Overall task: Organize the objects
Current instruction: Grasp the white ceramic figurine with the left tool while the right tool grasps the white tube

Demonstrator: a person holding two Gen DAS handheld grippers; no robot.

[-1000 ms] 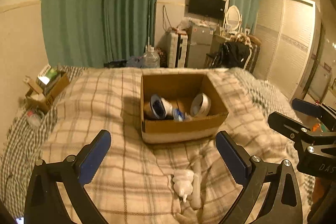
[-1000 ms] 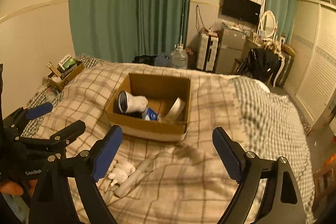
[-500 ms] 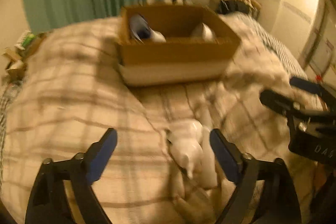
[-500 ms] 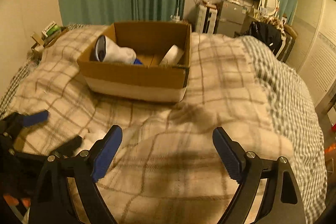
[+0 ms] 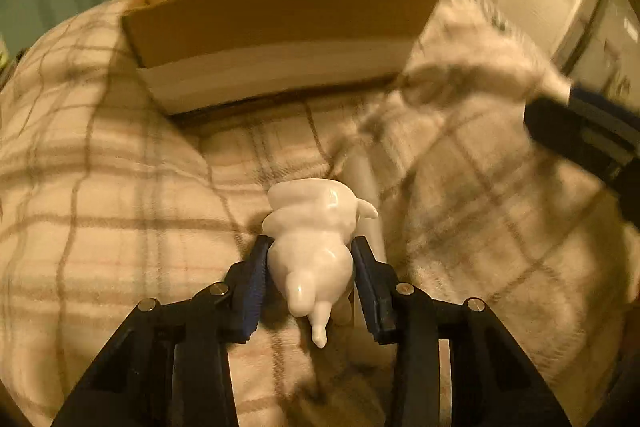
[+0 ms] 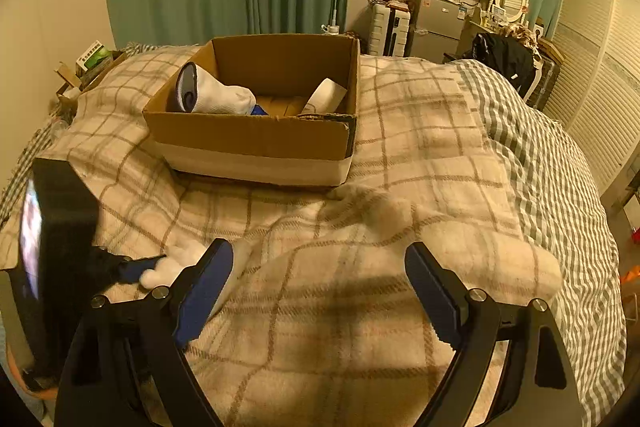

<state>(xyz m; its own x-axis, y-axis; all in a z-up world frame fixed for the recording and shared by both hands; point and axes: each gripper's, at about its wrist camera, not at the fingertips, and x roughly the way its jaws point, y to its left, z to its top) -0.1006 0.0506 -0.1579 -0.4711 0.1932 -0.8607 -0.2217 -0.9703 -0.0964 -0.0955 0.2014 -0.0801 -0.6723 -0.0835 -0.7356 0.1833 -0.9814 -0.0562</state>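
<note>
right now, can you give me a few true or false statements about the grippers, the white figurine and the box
1. The left gripper is closed on the white figurine. True.
2. The right gripper is holding a white tube. False: its jaws stand wide open with nothing between them, above the plaid blanket.
3. The cardboard box is empty. False: a white sock and a white roll lie inside, among other things.
4. The figurine is already in the box. False: it is on the blanket in front of the box.
5. A white tube lies right beside the figurine. True.
</note>
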